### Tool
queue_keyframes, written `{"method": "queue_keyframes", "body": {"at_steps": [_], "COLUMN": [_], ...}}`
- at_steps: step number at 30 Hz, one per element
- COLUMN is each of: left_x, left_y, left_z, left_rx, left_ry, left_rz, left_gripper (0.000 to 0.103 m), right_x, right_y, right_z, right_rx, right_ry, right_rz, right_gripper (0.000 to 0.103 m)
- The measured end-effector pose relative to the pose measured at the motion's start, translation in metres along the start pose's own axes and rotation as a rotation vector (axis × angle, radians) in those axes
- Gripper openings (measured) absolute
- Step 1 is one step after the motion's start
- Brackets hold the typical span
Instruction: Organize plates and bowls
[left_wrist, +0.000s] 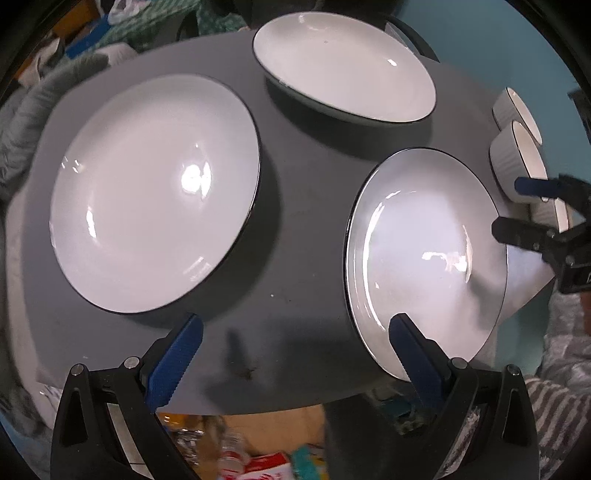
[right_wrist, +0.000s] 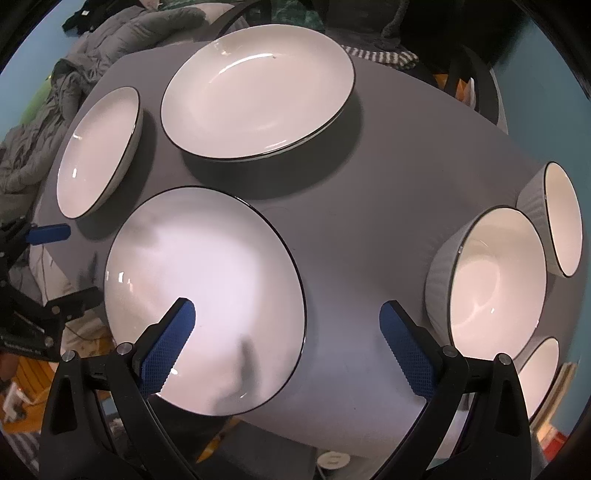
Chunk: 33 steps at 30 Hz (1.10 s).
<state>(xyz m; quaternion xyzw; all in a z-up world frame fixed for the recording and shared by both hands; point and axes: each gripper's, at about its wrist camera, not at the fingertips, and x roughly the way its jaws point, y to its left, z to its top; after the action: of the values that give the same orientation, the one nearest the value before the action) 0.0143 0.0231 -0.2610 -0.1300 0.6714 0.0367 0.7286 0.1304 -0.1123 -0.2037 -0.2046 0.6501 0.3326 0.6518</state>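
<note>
Three white, black-rimmed plates lie apart on a grey table (left_wrist: 303, 177). The left plate (left_wrist: 155, 192) shows small in the right wrist view (right_wrist: 98, 151). The far plate (left_wrist: 343, 62) also shows in the right wrist view (right_wrist: 258, 92). The near plate (left_wrist: 424, 258) lies at the table's front edge (right_wrist: 203, 295). Ribbed white bowls (right_wrist: 491, 284) (right_wrist: 561, 218) (right_wrist: 539, 373) stand on the right (left_wrist: 517, 162). My left gripper (left_wrist: 295, 354) is open and empty, its right finger over the near plate. My right gripper (right_wrist: 286, 339) is open and empty between near plate and bowls; it also shows at the left view's right edge (left_wrist: 517, 206).
Grey coats and clothing (right_wrist: 92, 48) lie beyond the table. Boxes and clutter (left_wrist: 258, 450) sit on the floor below the front edge. A black chair frame (right_wrist: 476, 81) stands behind the table's right side.
</note>
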Motion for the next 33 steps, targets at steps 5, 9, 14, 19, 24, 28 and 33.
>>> {"method": "queue_keyframes", "body": {"at_steps": [5, 9, 14, 19, 24, 28, 33], "left_x": [0.008, 0.012, 0.016, 0.016, 0.016, 0.016, 0.018], "left_y": [0.004, 0.006, 0.005, 0.013, 0.016, 0.026, 0.029], "left_z": [0.002, 0.000, 0.000, 0.006, 0.011, 0.013, 0.012], "left_rx": [-0.032, -0.045, -0.080, -0.107, -0.120, -0.149, -0.175], "left_ry": [0.037, 0.041, 0.066, 0.069, 0.074, 0.081, 0.077], "left_rz": [-0.011, -0.022, -0.067, -0.095, -0.104, -0.118, -0.129], "left_gripper": [0.084, 0.082, 0.068, 0.055, 0.045, 0.041, 0.037], "right_x": [0.010, 0.015, 0.019, 0.023, 0.028, 0.031, 0.034], "right_y": [-0.004, -0.003, -0.003, -0.009, -0.017, -0.021, -0.025], "right_z": [-0.001, -0.006, -0.009, -0.011, -0.015, -0.013, -0.013], "right_rx": [-0.001, 0.006, 0.005, 0.017, 0.033, 0.047, 0.041], "right_ry": [0.006, 0.015, 0.020, 0.029, 0.045, 0.047, 0.064], "right_rz": [-0.022, -0.010, -0.012, -0.003, 0.017, 0.030, 0.068], "right_gripper": [0.088, 0.080, 0.067, 0.045, 0.032, 0.031, 0.031]}}
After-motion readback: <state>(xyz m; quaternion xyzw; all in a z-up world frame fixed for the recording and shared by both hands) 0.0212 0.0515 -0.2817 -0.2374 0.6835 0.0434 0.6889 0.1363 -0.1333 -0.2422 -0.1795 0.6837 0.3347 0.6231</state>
